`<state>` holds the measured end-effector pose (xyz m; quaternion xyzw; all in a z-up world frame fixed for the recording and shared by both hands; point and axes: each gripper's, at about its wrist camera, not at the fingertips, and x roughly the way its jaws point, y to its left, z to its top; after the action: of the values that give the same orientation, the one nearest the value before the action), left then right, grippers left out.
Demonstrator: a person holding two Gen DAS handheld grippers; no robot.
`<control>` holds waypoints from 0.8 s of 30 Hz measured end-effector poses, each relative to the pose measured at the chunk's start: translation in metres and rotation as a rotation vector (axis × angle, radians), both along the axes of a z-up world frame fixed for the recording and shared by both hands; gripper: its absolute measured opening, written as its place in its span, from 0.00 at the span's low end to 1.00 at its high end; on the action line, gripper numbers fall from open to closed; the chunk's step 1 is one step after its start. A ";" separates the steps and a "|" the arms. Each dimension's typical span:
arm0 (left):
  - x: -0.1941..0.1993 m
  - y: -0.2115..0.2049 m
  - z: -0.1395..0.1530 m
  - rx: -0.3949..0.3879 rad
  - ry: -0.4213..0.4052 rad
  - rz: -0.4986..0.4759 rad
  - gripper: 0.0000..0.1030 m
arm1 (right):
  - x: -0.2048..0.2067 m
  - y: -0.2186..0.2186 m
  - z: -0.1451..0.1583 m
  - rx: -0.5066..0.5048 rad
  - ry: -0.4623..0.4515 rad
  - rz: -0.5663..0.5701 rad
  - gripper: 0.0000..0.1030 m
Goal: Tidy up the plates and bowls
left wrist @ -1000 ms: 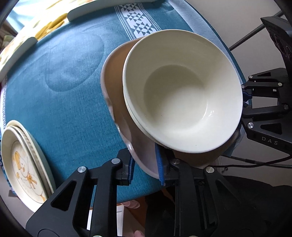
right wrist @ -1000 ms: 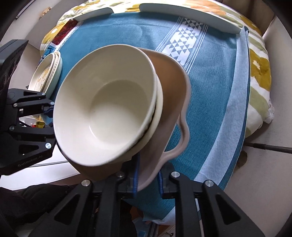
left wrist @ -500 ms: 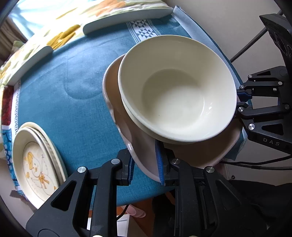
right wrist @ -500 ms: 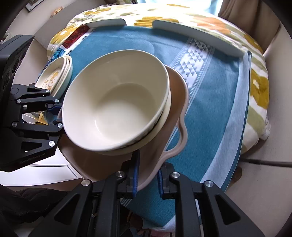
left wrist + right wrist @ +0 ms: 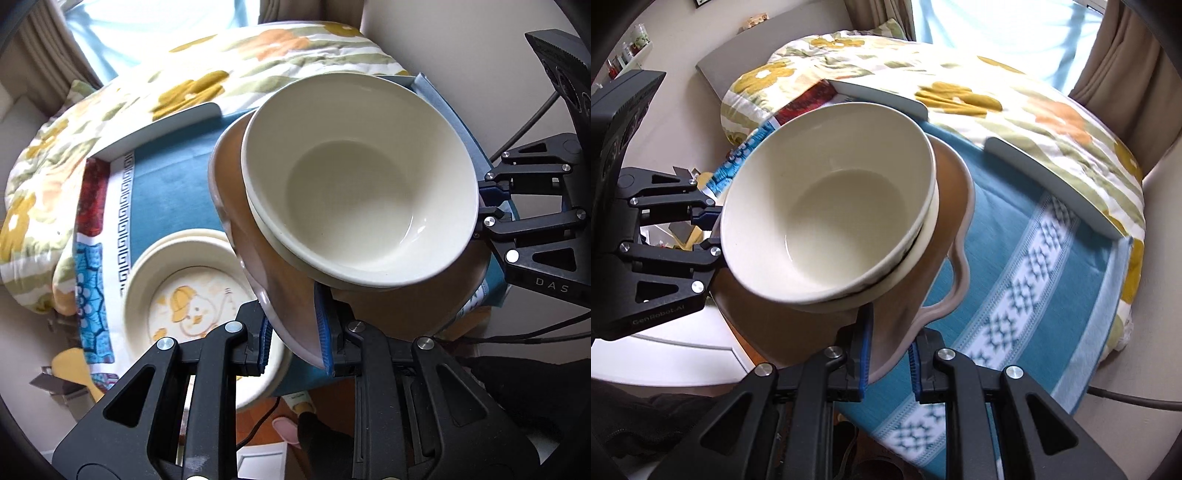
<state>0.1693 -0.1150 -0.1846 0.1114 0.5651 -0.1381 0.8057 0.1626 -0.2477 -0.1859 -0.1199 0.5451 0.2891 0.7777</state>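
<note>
A pinkish-beige wavy-rimmed plate (image 5: 280, 291) hangs in the air, tilted, with two nested cream bowls (image 5: 354, 192) on it. My left gripper (image 5: 295, 336) is shut on the plate's near rim. My right gripper (image 5: 890, 356) is shut on the opposite rim of the same plate (image 5: 955, 206), under the bowls (image 5: 827, 225). Each gripper shows in the other's view, at the far side of the plate. A stack of cream plates with a duck drawing (image 5: 184, 306) lies on the table's left end, partly under my left gripper.
A blue patterned tablecloth (image 5: 1015, 266) covers the table. White raised rims (image 5: 1052, 188) lie along its far side, with a floral quilt (image 5: 110, 110) and curtains behind. Floor, a cable and a pink slipper (image 5: 286, 428) show below the table edge.
Both grippers have risen and carried the plate with the bowls leftward along the table. The duck plates now sit close under the left gripper, and the quilt and window have come into view.
</note>
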 end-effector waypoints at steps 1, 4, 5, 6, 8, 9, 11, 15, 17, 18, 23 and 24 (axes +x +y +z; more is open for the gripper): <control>0.002 0.013 0.001 0.005 0.000 -0.005 0.18 | 0.000 0.010 0.001 0.004 0.000 -0.005 0.15; -0.002 0.049 0.004 0.020 0.000 -0.026 0.18 | -0.005 0.043 0.000 0.011 0.002 -0.019 0.15; -0.003 0.060 0.004 0.023 0.004 -0.032 0.18 | -0.005 0.054 0.000 0.013 0.004 -0.025 0.15; -0.004 0.071 0.004 0.027 0.007 -0.038 0.18 | -0.006 0.065 -0.002 0.015 0.008 -0.030 0.15; -0.004 0.091 0.002 0.033 0.013 -0.054 0.18 | -0.011 0.085 -0.004 0.020 0.015 -0.041 0.15; -0.005 0.100 0.000 0.035 0.019 -0.059 0.18 | -0.012 0.094 -0.007 0.021 0.020 -0.046 0.15; -0.008 0.116 -0.006 0.038 0.030 -0.069 0.18 | -0.015 0.112 -0.012 0.019 0.031 -0.058 0.15; -0.012 0.140 -0.024 0.024 0.058 -0.085 0.18 | -0.020 0.139 -0.027 0.012 0.057 -0.085 0.15; -0.013 0.146 -0.033 0.017 0.069 -0.092 0.18 | -0.022 0.148 -0.034 0.004 0.065 -0.101 0.15; -0.013 0.148 -0.037 0.013 0.069 -0.100 0.18 | -0.024 0.151 -0.038 0.000 0.069 -0.109 0.15; -0.015 0.156 -0.051 -0.014 0.079 -0.126 0.18 | -0.027 0.159 -0.050 -0.024 0.083 -0.139 0.15; -0.015 0.156 -0.053 -0.016 0.080 -0.130 0.18 | -0.027 0.159 -0.051 -0.026 0.083 -0.143 0.15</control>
<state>0.1541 0.0406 -0.2376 0.1357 0.5873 -0.1990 0.7727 0.1355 -0.0887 -0.2374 -0.0784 0.5879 0.2306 0.7714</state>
